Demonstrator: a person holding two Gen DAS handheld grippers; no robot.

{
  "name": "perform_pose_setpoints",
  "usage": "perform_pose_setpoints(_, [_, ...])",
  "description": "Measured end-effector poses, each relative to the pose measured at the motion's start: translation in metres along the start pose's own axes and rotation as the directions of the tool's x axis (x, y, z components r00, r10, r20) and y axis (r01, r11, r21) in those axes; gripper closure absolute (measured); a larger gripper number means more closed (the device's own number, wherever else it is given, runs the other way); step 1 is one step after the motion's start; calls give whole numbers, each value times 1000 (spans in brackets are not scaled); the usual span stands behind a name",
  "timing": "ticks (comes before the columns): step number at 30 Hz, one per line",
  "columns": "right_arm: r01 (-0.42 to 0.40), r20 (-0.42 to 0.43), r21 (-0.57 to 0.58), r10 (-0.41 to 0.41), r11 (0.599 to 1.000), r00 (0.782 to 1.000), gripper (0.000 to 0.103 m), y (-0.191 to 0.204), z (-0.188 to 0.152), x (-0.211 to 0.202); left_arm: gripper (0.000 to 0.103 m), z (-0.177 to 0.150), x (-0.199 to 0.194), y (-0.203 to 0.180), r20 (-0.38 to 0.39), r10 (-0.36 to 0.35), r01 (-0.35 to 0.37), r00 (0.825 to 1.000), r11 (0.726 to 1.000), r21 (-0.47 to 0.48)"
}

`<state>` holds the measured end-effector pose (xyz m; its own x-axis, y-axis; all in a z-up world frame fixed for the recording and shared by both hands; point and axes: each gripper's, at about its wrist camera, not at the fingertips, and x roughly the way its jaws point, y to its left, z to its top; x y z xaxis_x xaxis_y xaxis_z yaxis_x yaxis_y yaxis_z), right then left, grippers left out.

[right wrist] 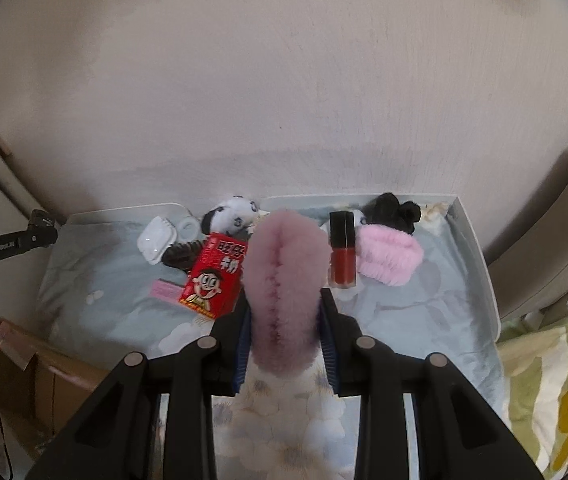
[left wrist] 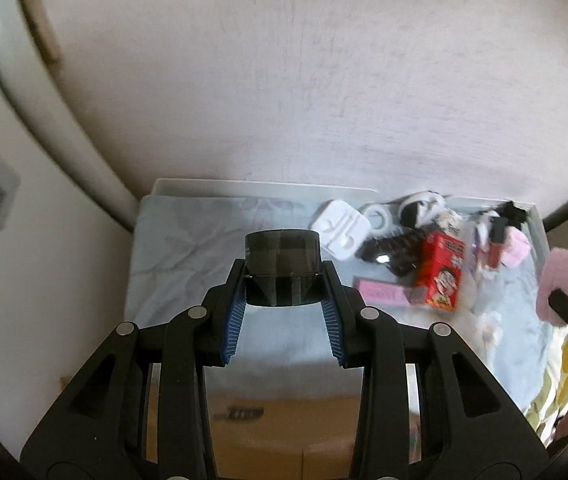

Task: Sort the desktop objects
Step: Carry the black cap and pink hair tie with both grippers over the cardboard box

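My left gripper (left wrist: 282,280) is shut on a dark round jar (left wrist: 282,260) and holds it above the left part of the cloth-covered desk (left wrist: 187,248). My right gripper (right wrist: 284,312) is shut on a fluffy mauve scrunchie (right wrist: 284,276), which also shows at the right edge of the left wrist view (left wrist: 562,280). On the cloth lie a red snack box (right wrist: 213,276), a red lip gloss bottle (right wrist: 342,254), a pink fluffy band (right wrist: 388,258), a white earphone case (right wrist: 155,240), a black hair claw (right wrist: 181,256) and a pink eraser (right wrist: 167,290).
A panda plush (right wrist: 231,210) and a black scrunchie (right wrist: 396,208) lie at the back by the wall. A white tray rim (right wrist: 480,264) borders the cloth on the right. A cardboard box (right wrist: 43,376) sits lower left. A patterned bedcover (right wrist: 548,384) is at the right.
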<state>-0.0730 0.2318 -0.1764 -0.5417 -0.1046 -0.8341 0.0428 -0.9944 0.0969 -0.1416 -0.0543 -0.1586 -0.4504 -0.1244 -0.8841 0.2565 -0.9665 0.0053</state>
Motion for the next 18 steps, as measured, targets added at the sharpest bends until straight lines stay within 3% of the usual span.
perform_pose_setpoints(10, [-107,35,-102,111,989,993,74,31,-1,-60,71,-46,-99,13,72,10,-10,997,1000,5])
perform_pose_setpoints(18, [-213,60,-210,230,954,971,74,81,-2,-85,71,-75,-140,45,96,41,-36,995,998,-52])
